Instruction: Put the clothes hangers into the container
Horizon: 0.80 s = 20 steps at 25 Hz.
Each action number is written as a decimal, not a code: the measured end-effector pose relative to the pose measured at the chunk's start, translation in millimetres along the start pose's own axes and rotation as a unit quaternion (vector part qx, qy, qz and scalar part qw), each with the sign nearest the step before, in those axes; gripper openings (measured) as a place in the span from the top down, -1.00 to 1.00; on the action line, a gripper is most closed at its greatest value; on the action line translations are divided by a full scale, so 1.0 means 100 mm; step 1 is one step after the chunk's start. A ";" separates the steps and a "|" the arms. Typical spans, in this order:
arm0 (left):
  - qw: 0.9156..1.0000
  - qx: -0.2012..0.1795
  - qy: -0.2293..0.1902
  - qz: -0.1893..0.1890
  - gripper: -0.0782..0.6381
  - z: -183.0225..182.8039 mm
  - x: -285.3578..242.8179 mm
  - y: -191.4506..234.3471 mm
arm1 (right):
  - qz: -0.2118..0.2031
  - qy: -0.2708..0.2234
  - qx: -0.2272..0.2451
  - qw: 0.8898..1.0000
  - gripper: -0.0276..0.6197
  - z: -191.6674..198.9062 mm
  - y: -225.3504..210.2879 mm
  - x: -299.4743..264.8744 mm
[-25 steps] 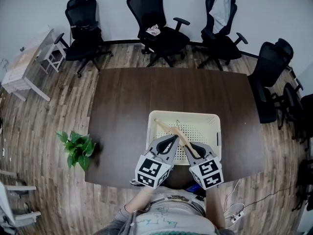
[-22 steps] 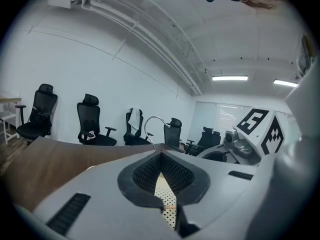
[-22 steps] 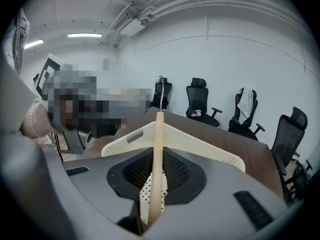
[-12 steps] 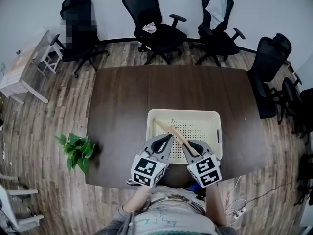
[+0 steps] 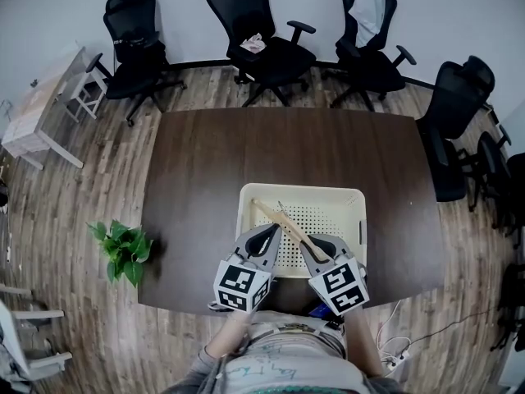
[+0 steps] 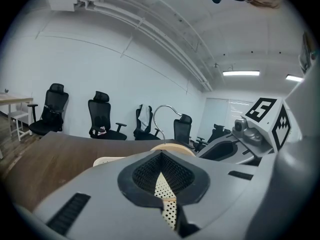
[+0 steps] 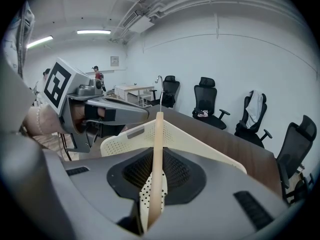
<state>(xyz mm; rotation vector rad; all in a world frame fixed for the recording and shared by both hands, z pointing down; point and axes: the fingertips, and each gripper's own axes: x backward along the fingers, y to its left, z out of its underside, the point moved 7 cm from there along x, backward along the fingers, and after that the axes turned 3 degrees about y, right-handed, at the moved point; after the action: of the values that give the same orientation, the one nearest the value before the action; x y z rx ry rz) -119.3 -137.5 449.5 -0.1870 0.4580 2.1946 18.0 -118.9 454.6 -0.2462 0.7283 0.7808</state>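
Looking along the right gripper [image 7: 158,156], we see its jaws clamped on a wooden hanger [image 7: 159,129]. The hanger's arm runs edge-on straight out between the pads, and its near end is lost below the jaws. The left gripper [image 6: 161,170] has its jaws drawn together at the tips on nothing. Through the slit behind them we see only the perforated floor of the basket [image 5: 300,190]. Just past those tips the hanger's crown peeks over, and its metal hook [image 6: 163,110] rises against the wall.

From the head view the hanger slants over the basket, its far end toward the far left corner. We cannot tell whether it touches the basket's floor. Both grippers and their marker cubes cover the basket's near wall and the hanger's near half. The basket sits at the near edge of the table [image 5: 246,150]. A plant [image 5: 123,249] stands on the floor left of the table. Chairs [image 5: 261,31] line the wall, some cut off at the right edge.
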 end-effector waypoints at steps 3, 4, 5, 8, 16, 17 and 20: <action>1.000 0.000 0.005 0.002 0.75 0.02 -0.03 0.00 | -0.002 -0.003 -0.004 1.000 0.73 0.02 -0.01 0.00; 1.000 0.000 0.007 0.003 0.75 0.03 -0.04 -0.01 | -0.002 -0.004 -0.006 1.000 0.73 0.03 -0.02 0.01; 1.000 -0.002 0.009 0.005 0.75 0.03 -0.05 -0.01 | -0.001 -0.006 -0.009 1.000 0.73 0.04 -0.03 0.01; 1.000 -0.004 0.016 0.013 0.75 0.06 -0.07 -0.01 | -0.002 -0.010 -0.014 1.000 0.73 0.06 -0.02 0.01; 1.000 -0.004 0.023 0.018 0.75 0.09 -0.10 -0.04 | -0.003 -0.016 -0.009 1.000 0.73 0.09 -0.06 0.02; 1.000 -0.003 0.024 0.017 0.75 0.10 -0.10 -0.04 | -0.004 -0.016 -0.008 1.000 0.73 0.10 -0.05 0.02; 1.000 0.001 0.022 0.015 0.75 0.13 -0.09 -0.02 | -0.006 -0.018 -0.007 1.000 0.73 0.11 -0.03 0.00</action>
<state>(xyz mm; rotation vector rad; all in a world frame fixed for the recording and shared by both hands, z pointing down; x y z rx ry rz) -112.0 -137.8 463.1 -0.2282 0.4895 2.2238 25.4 -116.1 462.8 -0.2487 0.6870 0.7779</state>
